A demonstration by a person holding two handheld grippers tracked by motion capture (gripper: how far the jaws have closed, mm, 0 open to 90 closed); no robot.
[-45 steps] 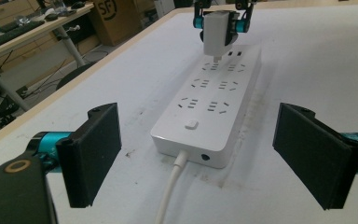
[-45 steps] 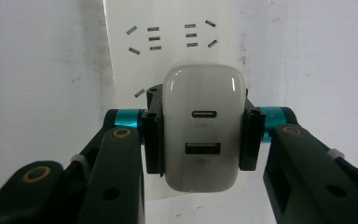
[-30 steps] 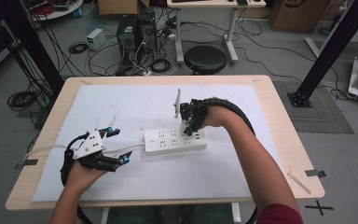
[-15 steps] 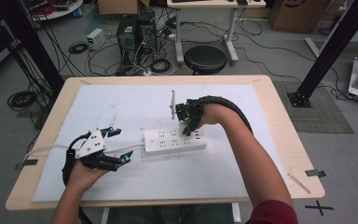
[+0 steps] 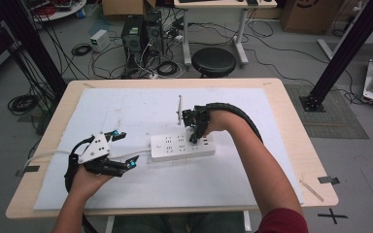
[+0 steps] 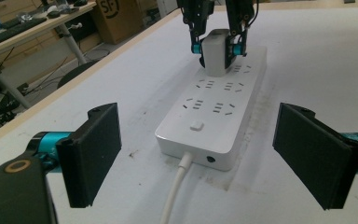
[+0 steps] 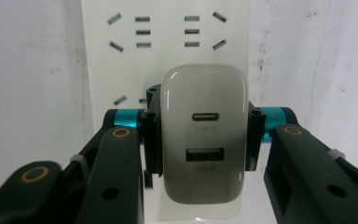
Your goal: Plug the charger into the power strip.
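A white power strip [image 5: 182, 147] lies across the middle of the white mat, its cable [image 6: 176, 191] running toward my left gripper. In the left gripper view the strip [image 6: 223, 105] stretches away between my own two wide-apart pads [image 6: 93, 151]. My left gripper [image 5: 126, 149] is open, just left of the strip's cable end. My right gripper [image 5: 194, 132] points down at the strip's right part, shut on a white USB charger [image 7: 204, 133], [image 6: 216, 52]. The charger sits upright on or just above the strip's sockets [image 7: 165, 32]; I cannot tell whether its pins are in.
The white mat [image 5: 126, 111] covers most of the wooden table [image 5: 291, 111]. A thin white stick-like piece [image 5: 178, 109] rises behind the right gripper. A round black stool [image 5: 213, 60], computer towers and cables stand on the floor beyond the far edge.
The right gripper with the charger has shifted slightly over the strip's right part and tilted; the upright white piece behind it moved with it. The left gripper stayed still and open.
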